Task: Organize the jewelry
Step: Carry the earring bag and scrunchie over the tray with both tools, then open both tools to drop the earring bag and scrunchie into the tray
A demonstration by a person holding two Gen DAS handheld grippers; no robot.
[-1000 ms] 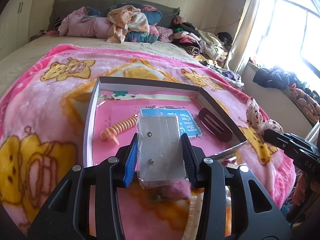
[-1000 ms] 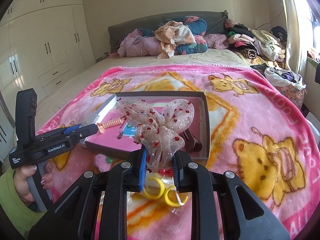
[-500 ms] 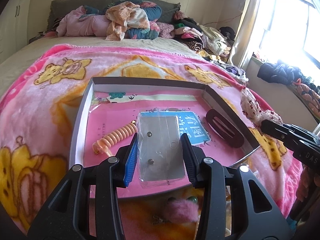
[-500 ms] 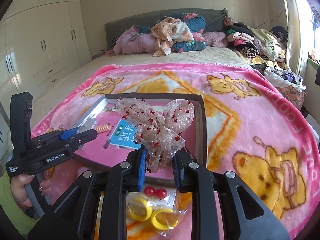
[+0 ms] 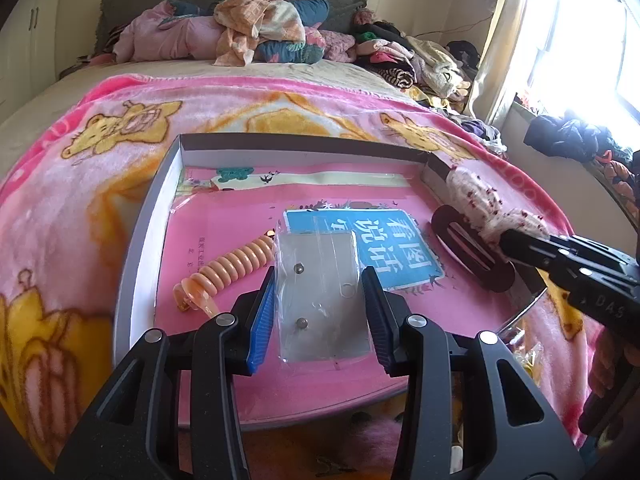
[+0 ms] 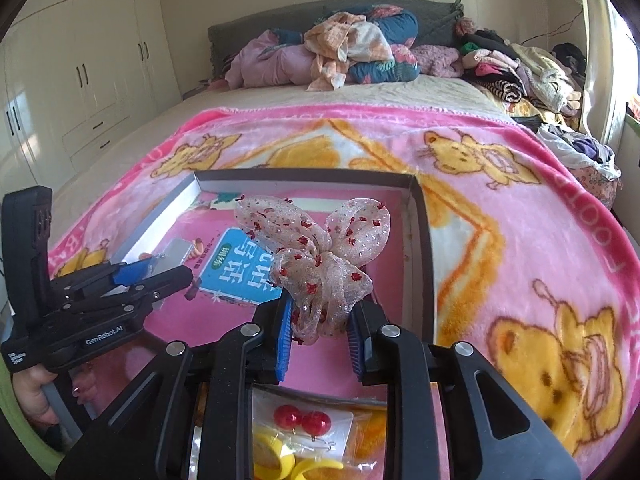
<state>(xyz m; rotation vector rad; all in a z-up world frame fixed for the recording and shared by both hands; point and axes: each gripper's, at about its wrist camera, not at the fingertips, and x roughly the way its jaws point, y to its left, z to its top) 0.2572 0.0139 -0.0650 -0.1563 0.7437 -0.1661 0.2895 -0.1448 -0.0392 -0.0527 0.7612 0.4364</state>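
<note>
A shallow grey box (image 5: pixel 140 240) with a pink lining lies on the pink bear blanket. My left gripper (image 5: pixel 320 280) is shut on a clear packet (image 5: pixel 320 292) holding a silver card with two small studs, and holds it over the box's near half. My right gripper (image 6: pixel 320 312) is shut on a sheer bow (image 6: pixel 316 248) dotted with red, over the box's near right part by its right wall (image 6: pixel 422 240). In the left wrist view the bow (image 5: pixel 480 208) and the right gripper (image 5: pixel 508 240) come in from the right. The left gripper (image 6: pixel 160 270) shows at the left in the right wrist view.
Inside the box lie a peach spiral hair tie (image 5: pixel 232 272), a blue printed card (image 5: pixel 400 248) and a dark brown hair clip (image 5: pixel 472 256). On the blanket before the box sits a bag with red beads (image 6: pixel 302 420) and yellow rings (image 6: pixel 276 460). Piled clothes (image 6: pixel 352 52) fill the bed's far end.
Both grippers have moved forward and a little down, from the blanket's near side to over the box, each still holding its item. The bag of beads and rings now shows beneath the right gripper.
</note>
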